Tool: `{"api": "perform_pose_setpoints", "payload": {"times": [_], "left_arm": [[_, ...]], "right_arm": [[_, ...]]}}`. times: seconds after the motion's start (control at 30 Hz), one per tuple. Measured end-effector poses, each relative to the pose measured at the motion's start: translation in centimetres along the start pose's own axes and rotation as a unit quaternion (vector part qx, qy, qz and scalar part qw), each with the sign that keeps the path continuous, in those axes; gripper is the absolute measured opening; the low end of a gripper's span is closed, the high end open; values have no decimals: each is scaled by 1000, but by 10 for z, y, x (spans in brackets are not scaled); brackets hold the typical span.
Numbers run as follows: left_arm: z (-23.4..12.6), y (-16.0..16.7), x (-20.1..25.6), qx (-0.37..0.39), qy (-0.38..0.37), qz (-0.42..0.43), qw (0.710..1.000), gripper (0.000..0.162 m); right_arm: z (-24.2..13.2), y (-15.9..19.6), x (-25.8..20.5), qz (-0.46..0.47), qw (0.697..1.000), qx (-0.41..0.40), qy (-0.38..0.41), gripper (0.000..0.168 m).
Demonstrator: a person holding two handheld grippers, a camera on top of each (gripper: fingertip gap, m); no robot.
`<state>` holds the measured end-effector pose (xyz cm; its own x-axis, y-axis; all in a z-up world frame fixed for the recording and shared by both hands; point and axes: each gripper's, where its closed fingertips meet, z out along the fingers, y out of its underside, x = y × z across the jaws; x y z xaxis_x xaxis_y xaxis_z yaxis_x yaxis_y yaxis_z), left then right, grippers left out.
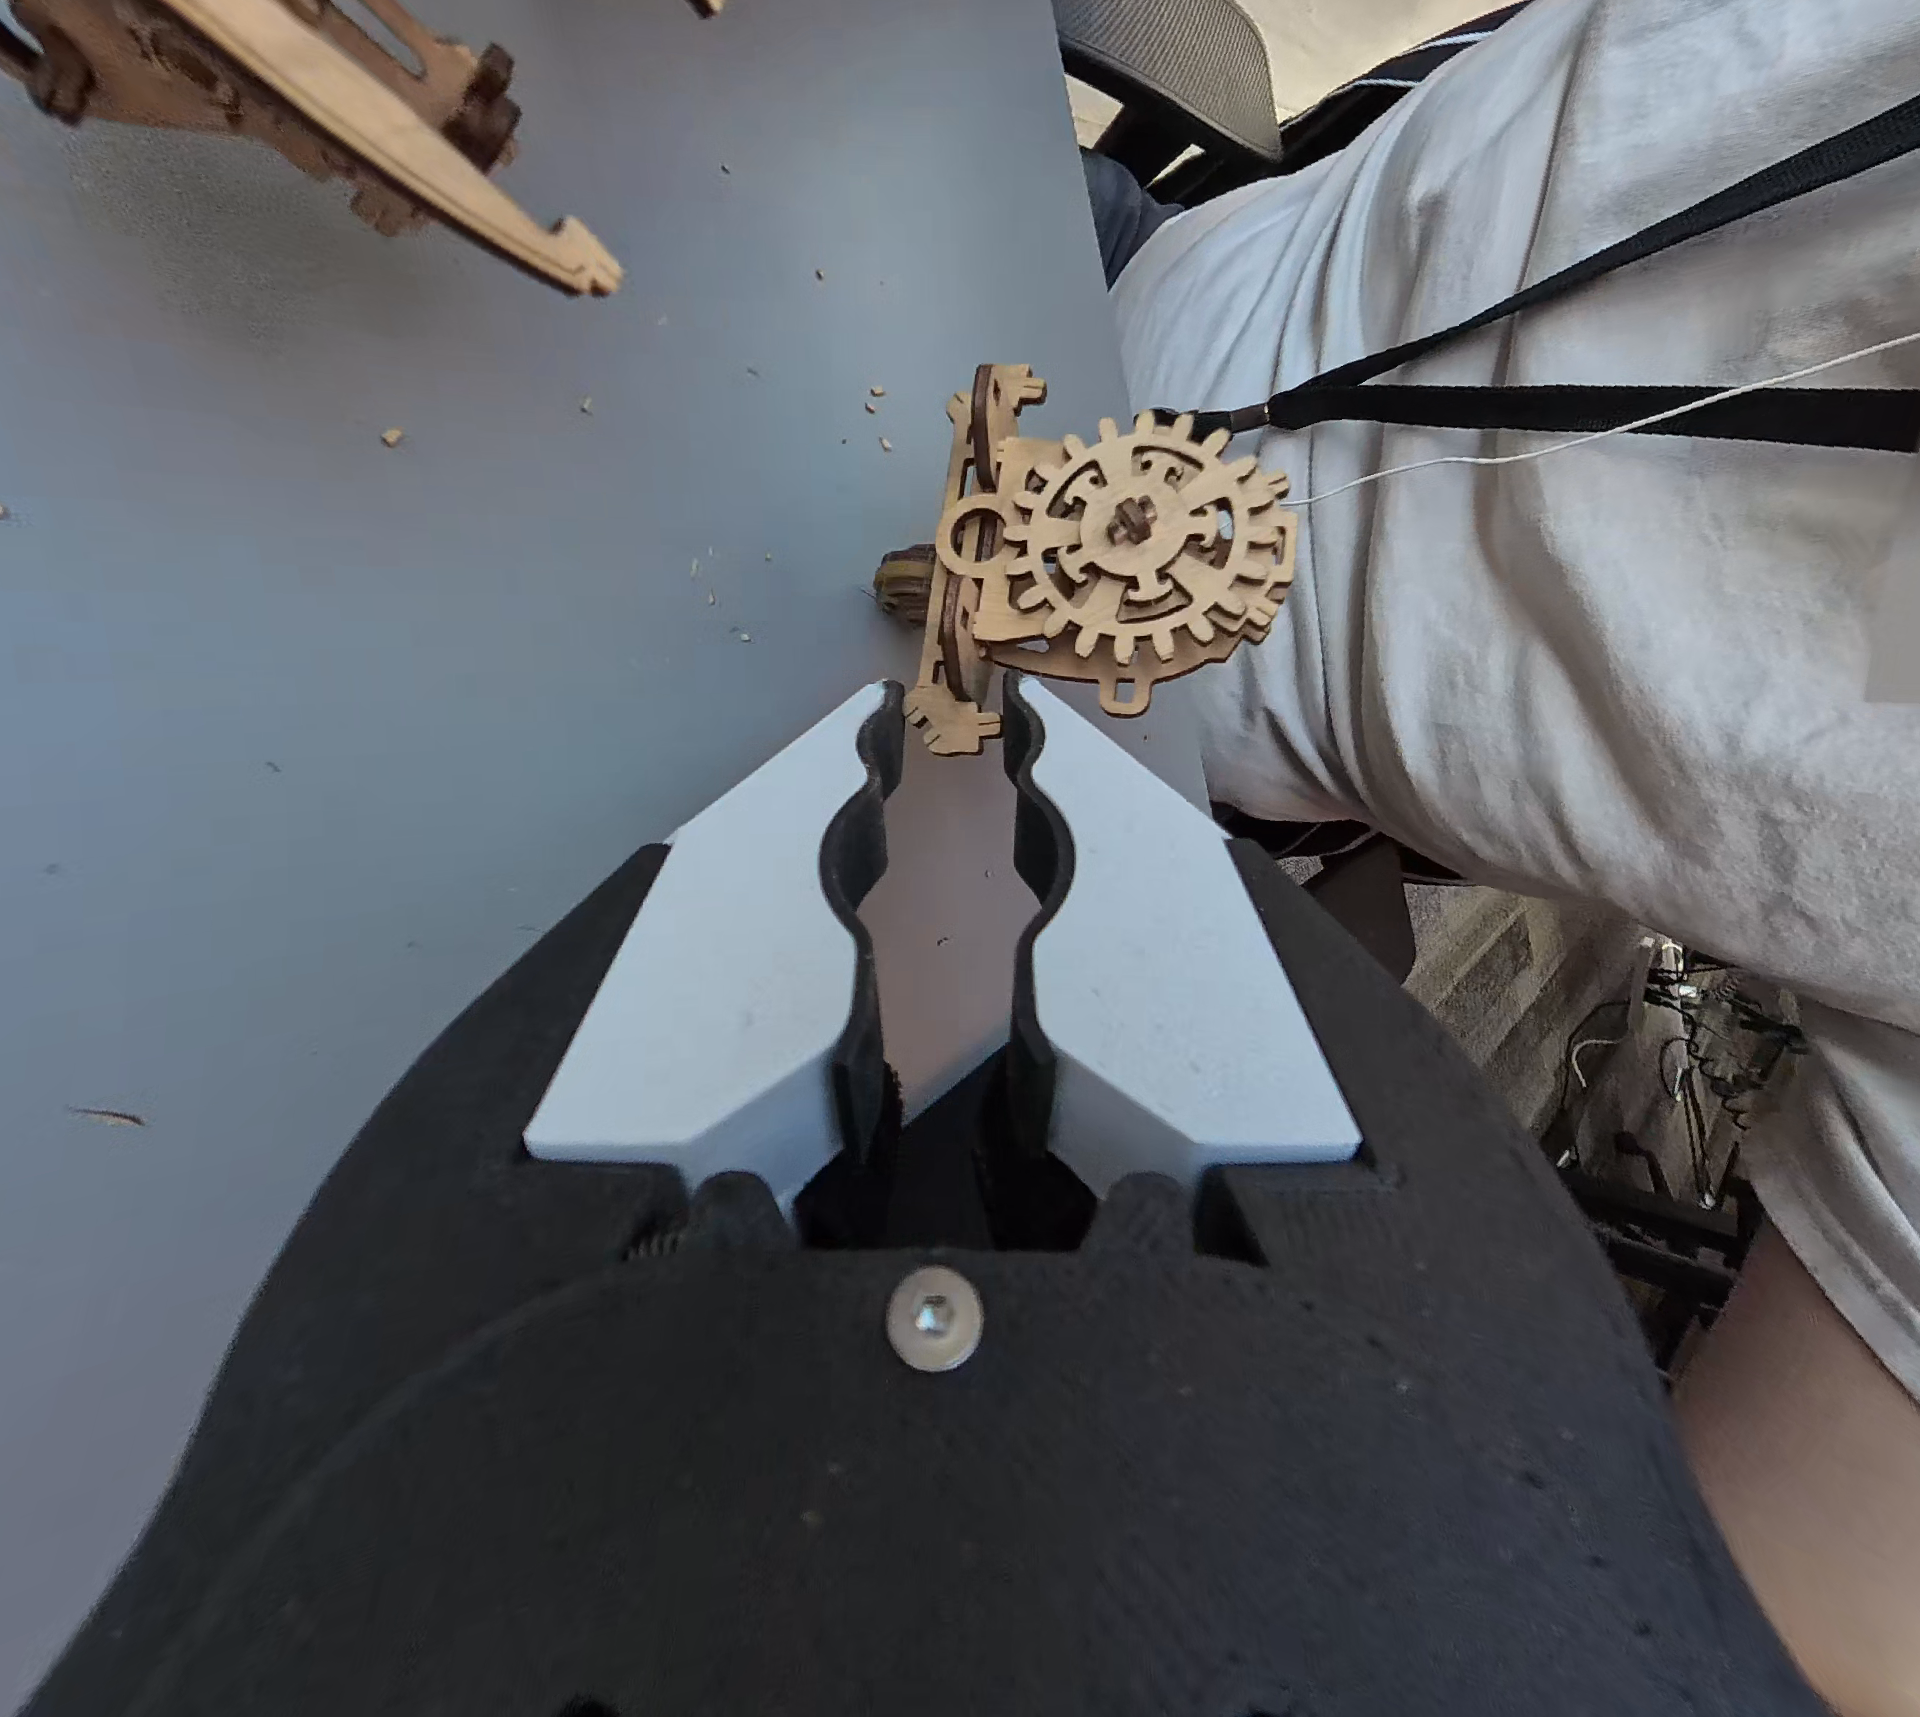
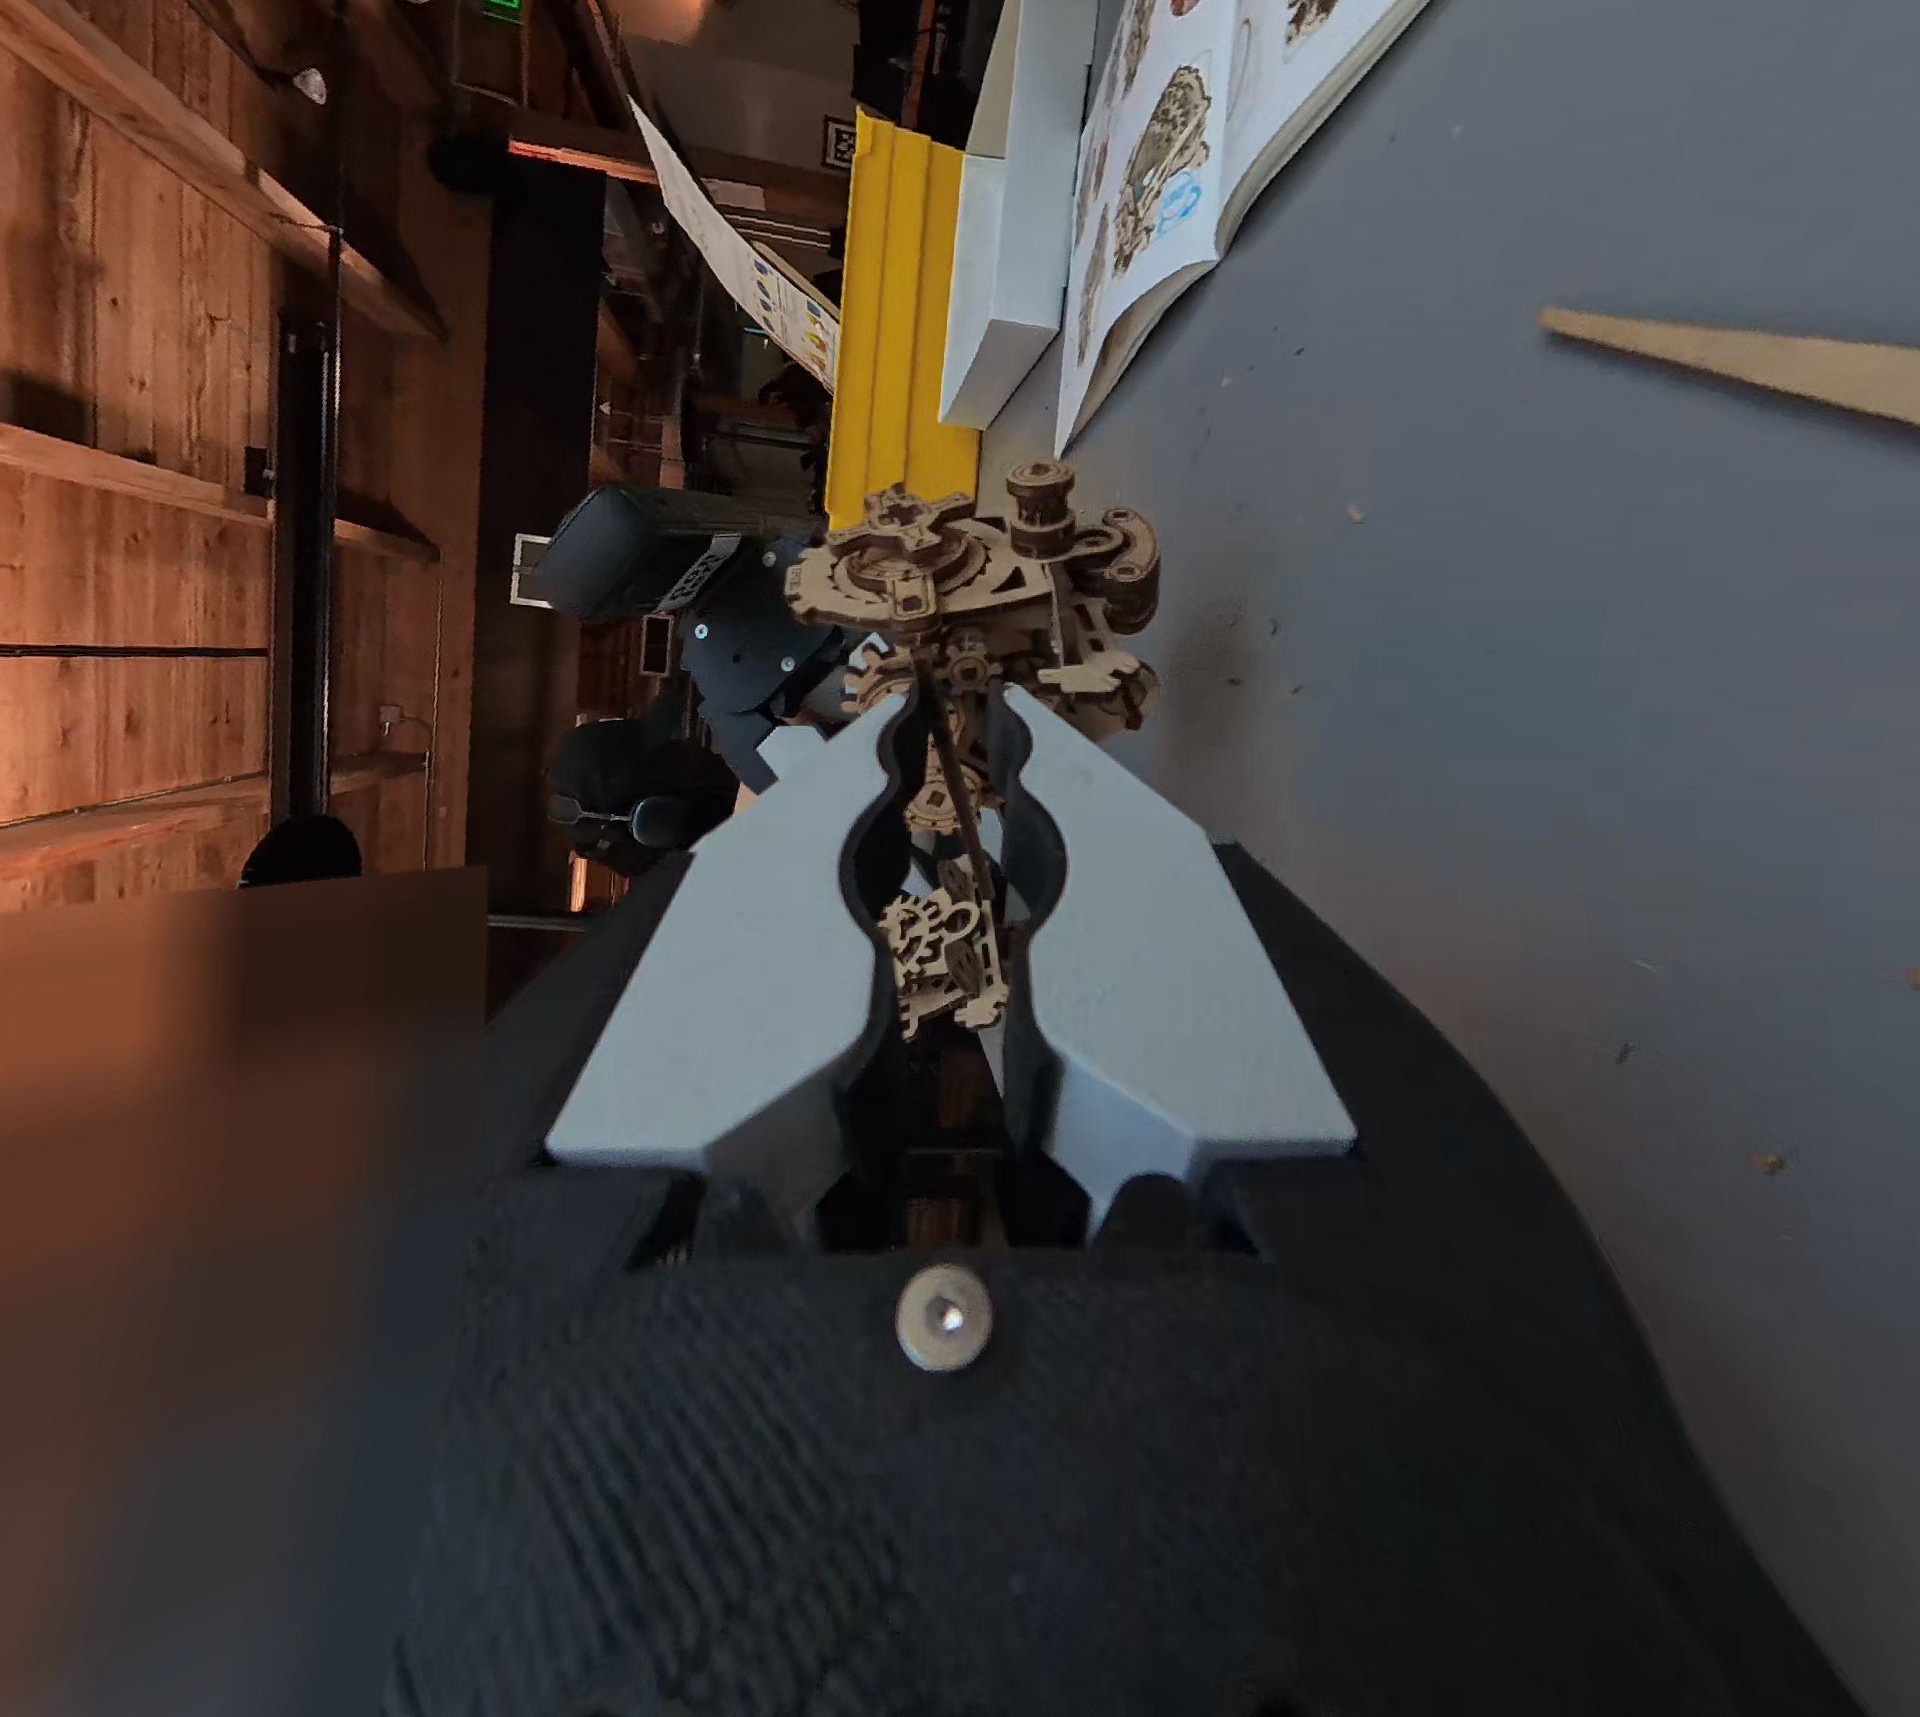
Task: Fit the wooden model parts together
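While much of the model is already built, the fitting is not finished as far as these views show. A gear sub-assembly, a toothed wheel mounted on a slotted frame, is pinched by its thin notched frame end between the tips of the left hand-held gripper, whose jaws stand close together on that tab. It hangs over the table edge nearest the person, with the pale shirt behind it. The larger model body is clamped in the right hand-held gripper, whose fingers close on a thin dark rod or plate of it, with more fretwork sitting deeper between the jaws. It is held above the table, not far from the open instruction booklet lying toward the far edge.

My judgement: both pieces are in hand but well apart, so the joining of the gear unit to the body is yet to come. Wood crumbs scattered on the table suggest parts have been pressed out of their sheets.

In the left wrist view, the body shows only as blurred, cut-off framework at the top left corner. Which slot is meant to take the gear unit cannot be told. A tapering wooden strip runs off the right wrist view's border. Exactly where the right jaws touch the model is hard to make out.
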<state>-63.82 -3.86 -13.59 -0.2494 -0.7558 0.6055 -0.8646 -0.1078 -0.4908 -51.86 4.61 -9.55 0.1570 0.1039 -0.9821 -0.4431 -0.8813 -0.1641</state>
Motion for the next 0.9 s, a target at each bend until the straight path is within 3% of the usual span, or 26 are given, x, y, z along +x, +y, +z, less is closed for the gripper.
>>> {"api": "perform_pose_setpoints", "payload": {"times": [0.2, 0.4, 0.9], "left_arm": [[1, -1, 3, 15, 5, 0, 1000, 17], [2, -4, 4, 29, 10, 16, 999, 17], [8, -13, 7, 57, 14, 38, 998, 17]], "right_arm": [[6, 5, 13, 28, 998, -20, 44, 10], [11, 12, 16, 102, 993, -57, 29, 10], [5, -6, 22, 154, 987, -30, 25, 12]]}}
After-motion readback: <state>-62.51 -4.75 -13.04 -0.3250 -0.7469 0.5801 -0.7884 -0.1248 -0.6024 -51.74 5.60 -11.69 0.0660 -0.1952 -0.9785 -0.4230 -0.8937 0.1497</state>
